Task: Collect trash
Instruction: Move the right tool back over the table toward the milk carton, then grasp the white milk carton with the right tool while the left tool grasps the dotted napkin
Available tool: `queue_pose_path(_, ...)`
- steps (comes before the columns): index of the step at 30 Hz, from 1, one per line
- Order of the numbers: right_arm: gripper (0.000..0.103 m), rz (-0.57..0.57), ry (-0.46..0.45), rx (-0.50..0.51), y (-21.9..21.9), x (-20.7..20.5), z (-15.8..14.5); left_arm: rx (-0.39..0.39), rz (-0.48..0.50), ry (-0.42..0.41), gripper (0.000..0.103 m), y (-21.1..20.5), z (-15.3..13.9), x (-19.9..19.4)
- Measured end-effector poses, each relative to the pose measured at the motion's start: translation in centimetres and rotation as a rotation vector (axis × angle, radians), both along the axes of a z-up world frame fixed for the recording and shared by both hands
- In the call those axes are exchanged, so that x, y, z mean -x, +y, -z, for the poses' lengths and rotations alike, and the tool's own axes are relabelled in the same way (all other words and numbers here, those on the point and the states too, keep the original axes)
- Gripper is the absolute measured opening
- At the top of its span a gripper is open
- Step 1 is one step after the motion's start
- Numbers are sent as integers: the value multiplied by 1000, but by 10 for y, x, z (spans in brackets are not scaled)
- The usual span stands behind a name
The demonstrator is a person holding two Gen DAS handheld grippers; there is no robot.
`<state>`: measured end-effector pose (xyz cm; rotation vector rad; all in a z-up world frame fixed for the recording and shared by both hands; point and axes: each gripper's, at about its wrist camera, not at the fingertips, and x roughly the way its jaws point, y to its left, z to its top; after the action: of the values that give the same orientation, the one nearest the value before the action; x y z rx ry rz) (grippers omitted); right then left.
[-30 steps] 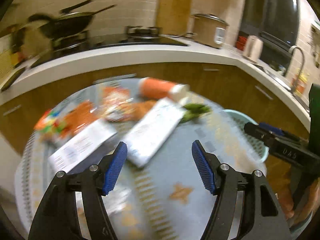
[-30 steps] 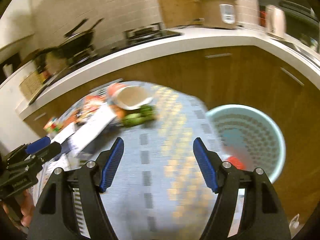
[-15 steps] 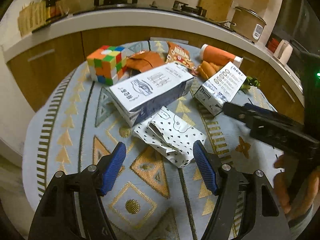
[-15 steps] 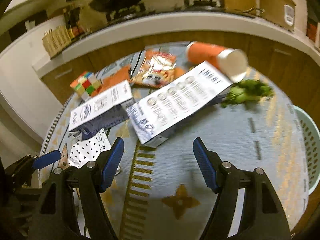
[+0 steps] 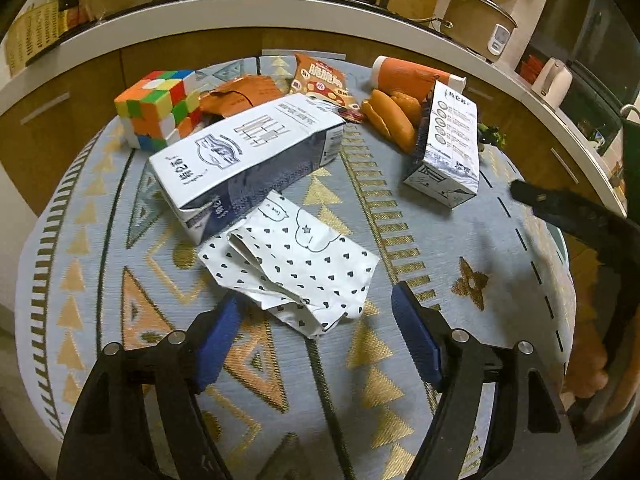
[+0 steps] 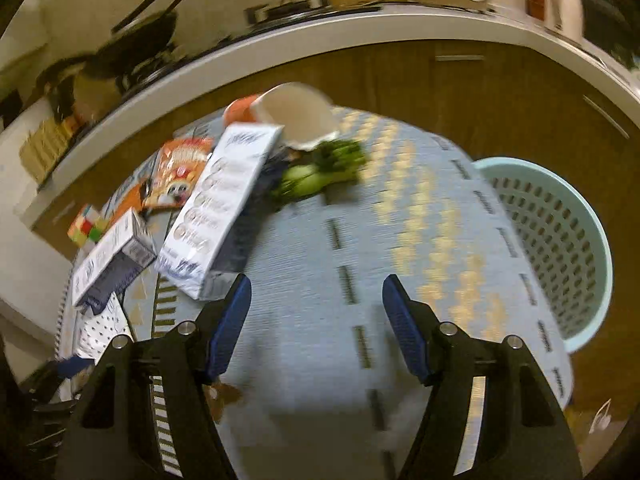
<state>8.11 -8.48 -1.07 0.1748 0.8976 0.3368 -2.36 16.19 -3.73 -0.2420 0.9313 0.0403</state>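
My left gripper (image 5: pixel 316 312) is open, its jaws on either side of the near end of a crumpled white paper bag with black hearts (image 5: pixel 292 264) on the round table. Behind it lie a large white milk carton (image 5: pixel 248 152), a second carton (image 5: pixel 448 148), an orange snack packet (image 5: pixel 320 80), an orange wrapper (image 5: pixel 240 94) and an orange paper cup (image 5: pixel 412 76). My right gripper (image 6: pixel 316 312) is open and empty over the cloth, near the second carton (image 6: pixel 224 208). A pale green basket (image 6: pixel 560 248) stands at the right of the table.
A Rubik's cube (image 5: pixel 156 108), bread rolls (image 5: pixel 388 118) and green vegetables (image 6: pixel 320 172) also lie on the patterned tablecloth (image 5: pixel 460 264). A curved kitchen counter (image 5: pixel 240 12) with hob and rice cooker (image 5: pixel 476 24) rings the table. The right gripper shows at the right in the left wrist view (image 5: pixel 572 216).
My left gripper has moved forward and down onto the dotted paper bag. My right gripper has swung right, bringing the basket back into view.
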Motion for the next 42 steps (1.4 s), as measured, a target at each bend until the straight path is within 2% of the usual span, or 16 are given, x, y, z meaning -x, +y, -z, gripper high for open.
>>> queue_pose_path(2,64,-8,-4,-41,-4,2,-7,20,-9,-7,74,3,1,0)
queue_pose_path(4,65,-46,-11,-62,13,2,-14,45,-40,-10,74,9,1,-2)
queue_pose_path(8,77,-69,14,-86,53,-4,-17,56,-94,-4,74,19,0,-8)
queue_pose_path(11,79,-39,15,-47,80,-13,-15,65,-104,-2,73,24,4,-9)
queue_pose_path(15,79,10,76,6,102,-33,-1,35,-101,-10,71,20,5,-10)
queue_pose_path(19,78,24,112,34,113,-44,11,-56,-99,-14,65,7,7,-13)
queue_pose_path(21,68,27,106,58,117,-44,12,-102,-102,-13,53,4,8,-15)
queue_pose_path(22,63,22,108,65,117,-44,13,-126,-102,-13,50,1,8,-16)
queue_pose_path(26,58,16,99,74,111,-38,13,-161,-68,-27,22,-10,6,-15)
queue_pose_path(28,55,4,105,50,103,-34,13,-187,-55,-41,14,-16,5,-11)
queue_pose_path(30,55,-7,100,37,93,-27,12,-174,-32,-67,6,-19,2,-7)
queue_pose_path(38,55,-12,46,-1,47,3,-3,-73,64,-192,3,-32,-22,14)
queue_pose_path(42,54,1,7,-27,23,14,-18,-67,94,-232,3,-46,-36,15)
